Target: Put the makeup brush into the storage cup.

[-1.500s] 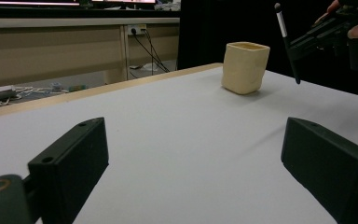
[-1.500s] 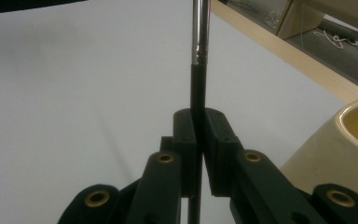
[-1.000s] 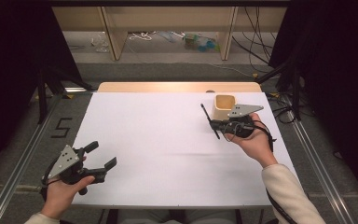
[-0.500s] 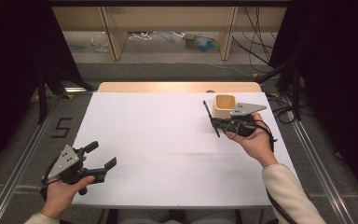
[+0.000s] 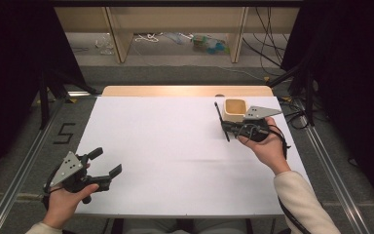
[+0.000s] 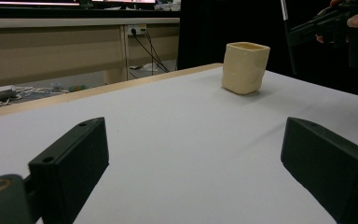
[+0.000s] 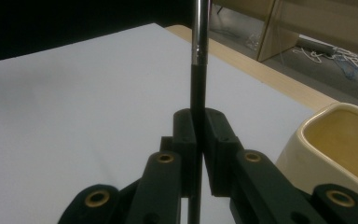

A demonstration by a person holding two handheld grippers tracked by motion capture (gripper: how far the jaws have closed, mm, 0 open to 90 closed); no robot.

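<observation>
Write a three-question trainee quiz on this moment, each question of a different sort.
1. True or false: the left gripper is clamped on the cream cup.
2. What does the right gripper hold? A) a thin dark stick B) a spoon C) nothing
3. Fill in: the cup stands on the white ____.

Key: 1 false, it is open and far from the cup; 2 A; 3 table.

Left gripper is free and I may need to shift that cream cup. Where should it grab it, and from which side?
Grip the cream cup across two opposite flat walls, around mid-height, coming in level from the left gripper's side of the table. It stands upright, squarish with rounded corners, and that side is clear. The right gripper, holding the black rod, sits close on its other side, so avoid coming from there.
</observation>
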